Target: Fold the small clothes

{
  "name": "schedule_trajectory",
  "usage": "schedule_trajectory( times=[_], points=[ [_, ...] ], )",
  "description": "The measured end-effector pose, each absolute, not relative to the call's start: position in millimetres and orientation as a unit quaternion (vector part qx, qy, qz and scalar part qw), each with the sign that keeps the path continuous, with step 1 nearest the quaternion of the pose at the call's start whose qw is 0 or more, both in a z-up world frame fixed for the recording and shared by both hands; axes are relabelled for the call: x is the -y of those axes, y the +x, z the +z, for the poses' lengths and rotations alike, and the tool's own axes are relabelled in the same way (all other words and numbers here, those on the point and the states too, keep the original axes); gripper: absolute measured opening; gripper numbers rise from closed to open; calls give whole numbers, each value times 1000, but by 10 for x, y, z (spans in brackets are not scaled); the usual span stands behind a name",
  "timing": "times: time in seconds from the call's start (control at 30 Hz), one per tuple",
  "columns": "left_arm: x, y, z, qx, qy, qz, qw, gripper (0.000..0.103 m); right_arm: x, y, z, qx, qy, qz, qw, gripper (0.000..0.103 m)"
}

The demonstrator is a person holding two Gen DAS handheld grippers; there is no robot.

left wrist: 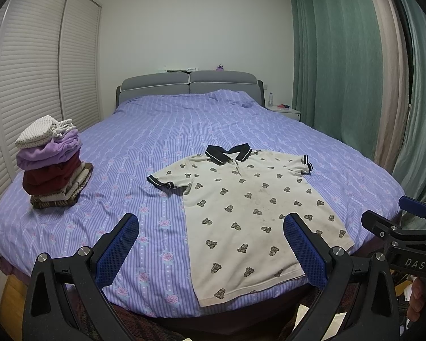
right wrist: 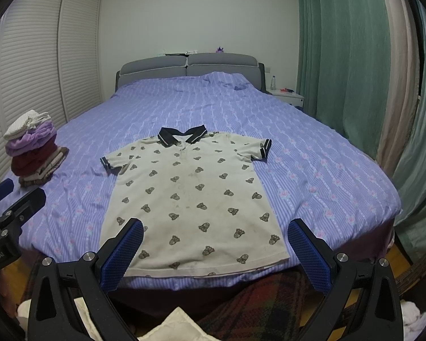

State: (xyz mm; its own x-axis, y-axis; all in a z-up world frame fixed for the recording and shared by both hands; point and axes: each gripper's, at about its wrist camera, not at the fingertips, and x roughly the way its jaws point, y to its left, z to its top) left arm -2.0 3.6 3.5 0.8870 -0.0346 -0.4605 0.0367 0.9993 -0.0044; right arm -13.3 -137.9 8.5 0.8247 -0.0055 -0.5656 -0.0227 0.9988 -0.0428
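While both grippers are held above the near edge of the bed, a small cream polo shirt printed with brown bears [left wrist: 250, 213] is seen spread flat and face up on the lilac striped bedspread with pink roses [left wrist: 162, 130]. Its dark navy collar with a white stripe [left wrist: 228, 153] is turned toward the grey padded headboard [left wrist: 189, 85], and its hem lies at the foot edge of the bed. Both short sleeves, trimmed in navy, are laid out to the sides.

The left gripper [left wrist: 211, 253] is held wide open, nothing between its blue mesh pads [left wrist: 119, 250]; it is set over the hem area, its right finger overlapping the shirt's lower right part in the left wrist view. The right gripper [right wrist: 214, 255] is likewise spread open and empty, its fingers framing the shirt's hem.

A stack of folded clothes in cream, lilac, dark red and brown [left wrist: 52, 164] is seen near the left edge of the bed, well apart from the shirt. White louvred wardrobe doors [left wrist: 28, 71] are seen at the left and green curtains [left wrist: 335, 65] at the right.
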Motion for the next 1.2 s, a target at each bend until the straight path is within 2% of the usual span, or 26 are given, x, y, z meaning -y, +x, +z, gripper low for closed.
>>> schedule_trajectory(
  times=[0.7,1.2],
  points=[
    [-237,172,-113,-262,-15,14,965,103,1276,67,-35,-316,-24,13,948,103],
    [-733,1172,-192,-268,-5,68,961,103,662,1228,-111,-313,-49,65,946,103]
  ],
)
